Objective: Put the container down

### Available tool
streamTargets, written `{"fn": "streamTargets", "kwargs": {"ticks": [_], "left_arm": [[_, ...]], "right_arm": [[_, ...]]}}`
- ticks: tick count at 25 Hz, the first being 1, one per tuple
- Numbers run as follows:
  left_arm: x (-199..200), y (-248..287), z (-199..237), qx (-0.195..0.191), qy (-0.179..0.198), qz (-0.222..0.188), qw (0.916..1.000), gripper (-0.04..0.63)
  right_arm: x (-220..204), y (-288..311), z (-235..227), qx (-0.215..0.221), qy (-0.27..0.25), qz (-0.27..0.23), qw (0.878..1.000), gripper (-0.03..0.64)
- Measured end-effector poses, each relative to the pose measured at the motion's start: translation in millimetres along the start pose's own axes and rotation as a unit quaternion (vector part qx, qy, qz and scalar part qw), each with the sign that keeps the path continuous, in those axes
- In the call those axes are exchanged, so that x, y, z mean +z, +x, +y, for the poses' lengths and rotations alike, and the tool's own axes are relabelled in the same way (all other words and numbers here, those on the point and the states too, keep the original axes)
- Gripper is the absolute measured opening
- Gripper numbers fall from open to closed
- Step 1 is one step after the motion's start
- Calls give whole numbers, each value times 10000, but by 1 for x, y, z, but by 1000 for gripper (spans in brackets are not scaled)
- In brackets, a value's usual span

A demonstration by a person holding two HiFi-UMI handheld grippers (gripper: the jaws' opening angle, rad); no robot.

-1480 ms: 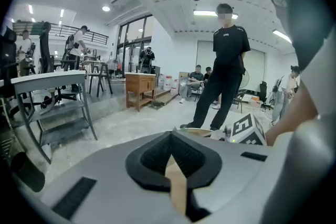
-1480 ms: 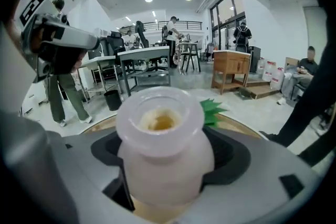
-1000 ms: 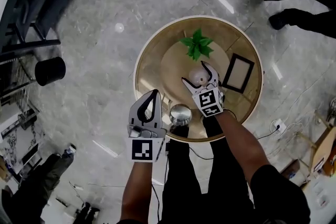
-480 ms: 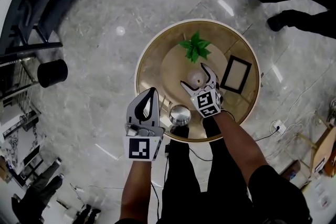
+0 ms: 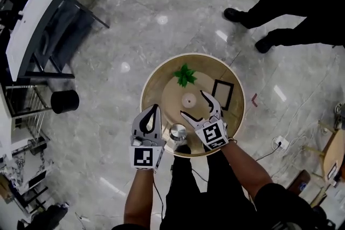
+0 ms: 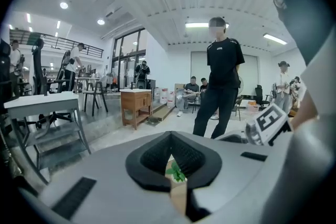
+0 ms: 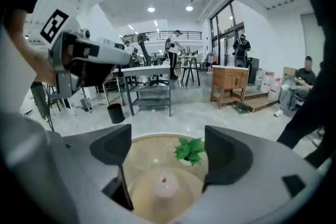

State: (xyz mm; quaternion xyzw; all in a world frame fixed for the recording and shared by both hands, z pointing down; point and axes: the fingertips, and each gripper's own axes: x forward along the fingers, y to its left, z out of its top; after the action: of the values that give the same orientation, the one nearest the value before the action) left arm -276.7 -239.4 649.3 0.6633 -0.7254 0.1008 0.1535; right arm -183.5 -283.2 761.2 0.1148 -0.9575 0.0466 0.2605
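Container (image 5: pixel 188 99), pale and round, sits upright at the middle of the round table (image 5: pixel 155 89), touching neither tool. Right gripper (image 5: pixel 194 105) hovers just on its near side with jaws spread wide and nothing between them; in its own view the container (image 7: pixel 164 184) lies ahead, below the gap. Left gripper (image 5: pixel 155 110) hangs over the table's near-left edge, jaws closed together, empty. A plant (image 5: pixel 184 75) stands toward the far edge, a dark frame (image 5: pixel 222 94) toward the right edge and a shiny metal object (image 5: pixel 177 132) at the near edge.
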Motion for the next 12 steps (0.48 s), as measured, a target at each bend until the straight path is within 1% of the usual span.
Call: {"fn": "streamTargets", "kwargs": {"ticks": [2, 4, 7, 9, 12], "left_arm": [[23, -10, -7, 1, 30, -123, 9999, -6], [43, -15, -12, 58, -16, -290, 9996, -6], [71, -16, -19, 107, -119, -496, 9986, -6], [86, -18, -27, 88, -137, -515, 9985, -6], [107, -27, -40, -29, -32, -514, 9987, -6]], "right_arm": [[40, -31, 2, 28, -60, -274, 9996, 420], [76, -59, -2, -43, -147, -537, 9984, 381], [123, -97, -16, -274, -286, -926, 9949, 304], [149, -126, -25, -480, -304, -1103, 9923, 230], [177, -167, -37, -734, -216, -1308, 9885, 180]]}}
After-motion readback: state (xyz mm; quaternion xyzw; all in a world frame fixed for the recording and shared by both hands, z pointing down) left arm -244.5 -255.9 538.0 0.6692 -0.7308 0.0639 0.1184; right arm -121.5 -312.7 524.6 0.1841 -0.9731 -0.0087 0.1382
